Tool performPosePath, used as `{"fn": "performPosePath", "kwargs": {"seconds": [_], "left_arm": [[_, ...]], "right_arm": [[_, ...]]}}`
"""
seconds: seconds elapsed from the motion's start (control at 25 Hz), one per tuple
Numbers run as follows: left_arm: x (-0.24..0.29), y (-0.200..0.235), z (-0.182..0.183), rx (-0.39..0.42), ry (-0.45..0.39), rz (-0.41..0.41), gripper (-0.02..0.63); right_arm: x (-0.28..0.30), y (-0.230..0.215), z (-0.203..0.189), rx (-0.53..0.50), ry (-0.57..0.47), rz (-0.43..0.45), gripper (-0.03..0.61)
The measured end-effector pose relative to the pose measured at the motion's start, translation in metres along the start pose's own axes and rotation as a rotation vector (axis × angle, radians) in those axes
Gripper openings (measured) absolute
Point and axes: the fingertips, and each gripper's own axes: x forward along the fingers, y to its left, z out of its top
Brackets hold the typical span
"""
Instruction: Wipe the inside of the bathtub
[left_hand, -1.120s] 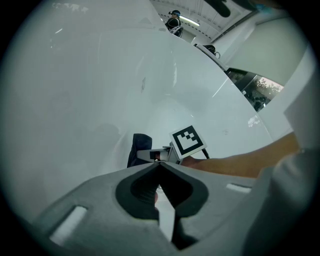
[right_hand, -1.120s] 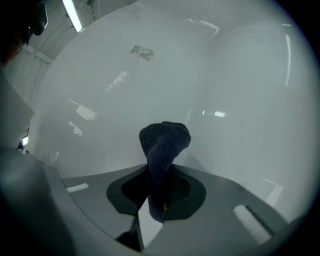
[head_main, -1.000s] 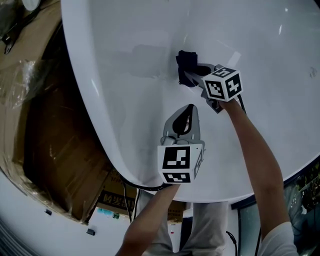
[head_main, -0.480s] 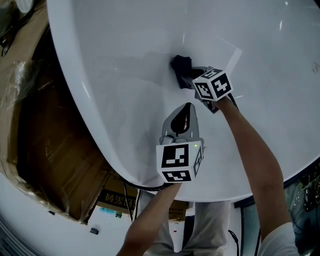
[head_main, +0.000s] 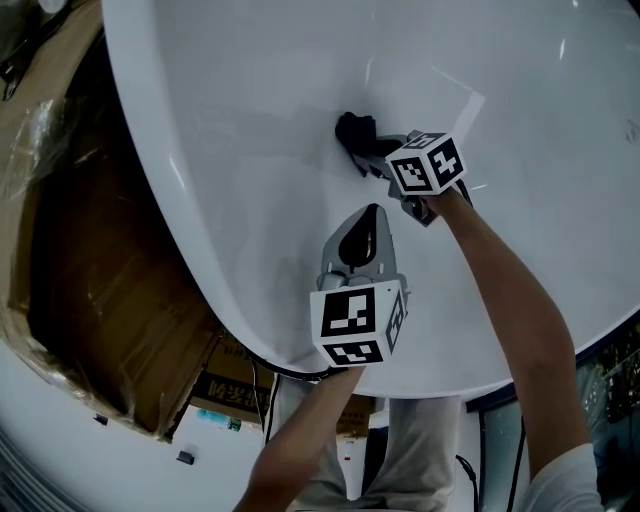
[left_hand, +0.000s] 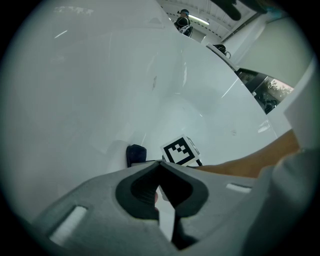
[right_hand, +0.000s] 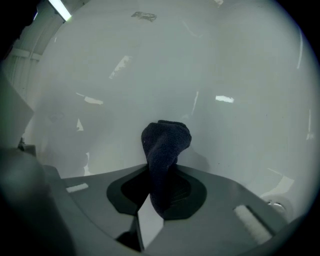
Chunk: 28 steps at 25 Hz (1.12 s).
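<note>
Dark cloth (head_main: 354, 131) (right_hand: 165, 142) pressing on the bathtub (head_main: 240, 90) wall
Right hand-held gripper (head_main: 372, 152) (right_hand: 161, 192) is clamping it; left hand-held gripper (head_main: 372, 215) (left_hand: 161, 169) is hovering closed, empty

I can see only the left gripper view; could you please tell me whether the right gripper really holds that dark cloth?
Observer: Yes. The right gripper view shows the right gripper shut on the cloth, which bulges out past its jaws.
Operator: Thank you. Is it touching anything?
Observer: From the head view it appears to touch the bathtub on its inner wall, away from the rim.
Operator: And where does mine sit?
Observer: The head view puts the left gripper on the near side of the cloth, clear of it, over the white inner slope.
</note>
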Motion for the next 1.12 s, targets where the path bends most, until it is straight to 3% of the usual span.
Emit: {"fn": "performPosePath", "kwargs": {"seconds": [0.48, 0.76, 1.12], "left_arm": [[-0.018, 0.008, -0.008, -0.009, 0.002, 0.051, -0.002], [-0.033, 0.01, -0.008, -0.014, 0.005, 0.064, -0.002], [-0.06, 0.003, -0.001, 0.008, -0.013, 0.068, -0.002]], "right_arm": [[-0.009, 0.044, 0.006, -0.035, 0.012, 0.139, 0.055], [-0.015, 0.066, 0.009, -0.091, 0.013, 0.146, 0.054], [-0.026, 0.103, 0.01, -0.075, 0.01, 0.198, 0.054]]}}
